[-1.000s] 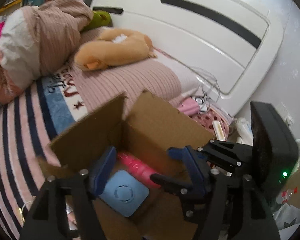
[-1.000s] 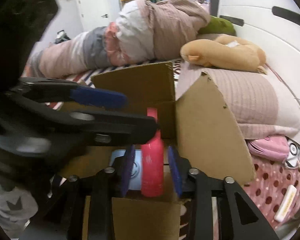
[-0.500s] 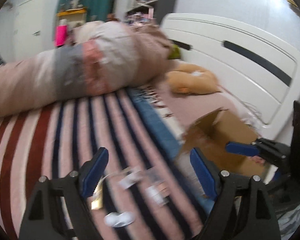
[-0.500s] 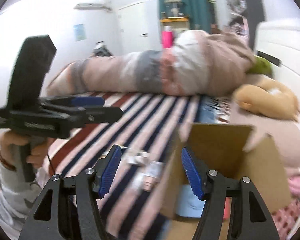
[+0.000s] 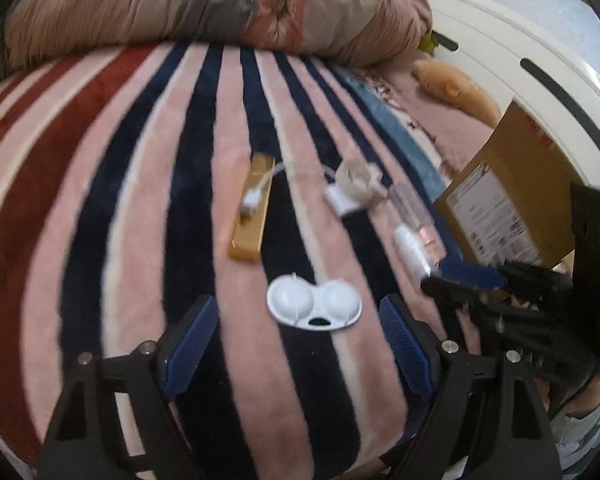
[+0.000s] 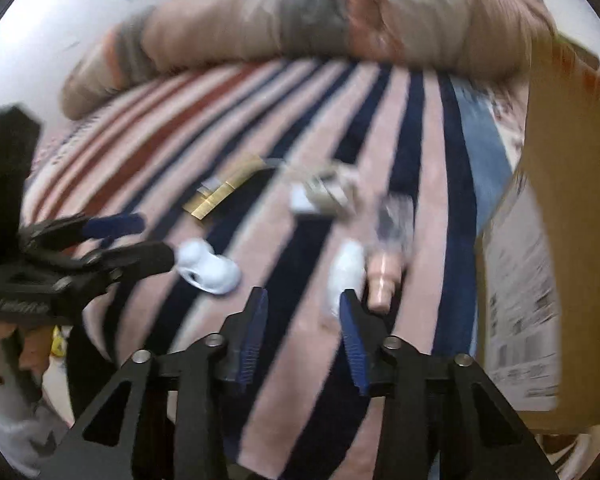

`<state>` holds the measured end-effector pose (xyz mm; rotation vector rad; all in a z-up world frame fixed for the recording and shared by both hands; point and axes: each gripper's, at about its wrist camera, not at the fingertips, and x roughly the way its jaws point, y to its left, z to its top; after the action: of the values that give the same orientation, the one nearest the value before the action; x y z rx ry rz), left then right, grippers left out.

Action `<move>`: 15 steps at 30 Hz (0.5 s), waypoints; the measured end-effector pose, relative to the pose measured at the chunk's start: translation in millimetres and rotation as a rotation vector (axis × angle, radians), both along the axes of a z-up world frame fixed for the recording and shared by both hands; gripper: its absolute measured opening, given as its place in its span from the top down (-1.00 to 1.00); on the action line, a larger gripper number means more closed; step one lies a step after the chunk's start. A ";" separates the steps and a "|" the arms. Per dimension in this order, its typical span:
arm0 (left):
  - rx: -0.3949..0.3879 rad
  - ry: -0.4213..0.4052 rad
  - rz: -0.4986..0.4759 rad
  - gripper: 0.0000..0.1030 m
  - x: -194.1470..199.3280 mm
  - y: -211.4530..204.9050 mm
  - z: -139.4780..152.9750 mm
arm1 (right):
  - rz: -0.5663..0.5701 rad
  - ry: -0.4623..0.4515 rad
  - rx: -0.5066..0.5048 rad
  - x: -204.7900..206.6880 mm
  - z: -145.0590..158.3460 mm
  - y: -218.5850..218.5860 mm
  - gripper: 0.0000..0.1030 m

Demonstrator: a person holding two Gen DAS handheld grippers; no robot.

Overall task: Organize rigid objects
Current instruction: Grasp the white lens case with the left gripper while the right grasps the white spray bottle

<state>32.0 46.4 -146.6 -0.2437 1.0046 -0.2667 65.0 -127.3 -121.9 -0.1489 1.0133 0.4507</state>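
Observation:
Small objects lie on the striped blanket (image 5: 140, 184). A white double-dome case (image 5: 314, 303) sits just ahead of my open, empty left gripper (image 5: 296, 344); it also shows in the right wrist view (image 6: 210, 266). A gold bar-shaped box (image 5: 252, 208) with a white cable plug on it lies farther out. A white tape roll on a white block (image 5: 354, 188), a clear bottle with a rose cap (image 5: 414, 216) and a white tube (image 5: 410, 250) lie to the right. My right gripper (image 6: 302, 320) is open and empty, just short of the white tube (image 6: 346, 276) and the bottle (image 6: 388, 264).
An open cardboard box (image 5: 512, 200) with a printed label stands at the right by the white headboard (image 5: 500, 40); it fills the right edge of the right wrist view (image 6: 560, 200). A rolled duvet (image 5: 220, 4) lies across the far side, and a plush toy (image 5: 456, 88) by the headboard.
Both grippers have swung away from the cardboard box, where a pink item and a blue item lay, to the loose objects on the blanket. The right gripper has let go of the pink item.

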 end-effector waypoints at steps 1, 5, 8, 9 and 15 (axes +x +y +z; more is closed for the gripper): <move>0.004 0.003 0.002 -0.57 -1.6 -3.8 -2.1 | -0.014 -0.011 -0.007 3.5 -4.1 -1.3 0.39; 0.022 -0.011 0.001 -0.57 0.3 -13.3 -9.9 | -0.022 0.026 0.008 14.3 -12.8 -2.4 0.42; 0.056 -0.017 0.003 -0.37 3.0 -21.7 -12.5 | -0.016 0.039 0.000 26.7 -20.1 2.0 0.42; 0.077 -0.018 0.006 -0.28 3.4 -23.2 -12.6 | -0.020 0.046 0.001 29.3 -21.5 2.8 0.44; 0.117 -0.024 0.000 -0.15 -7.4 -18.5 -6.9 | 0.001 0.033 0.002 21.6 -15.9 -3.4 0.61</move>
<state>24.6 27.9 -153.5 -0.1337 0.9928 -0.2100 86.5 -130.7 -137.8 -0.1408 1.0455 0.4558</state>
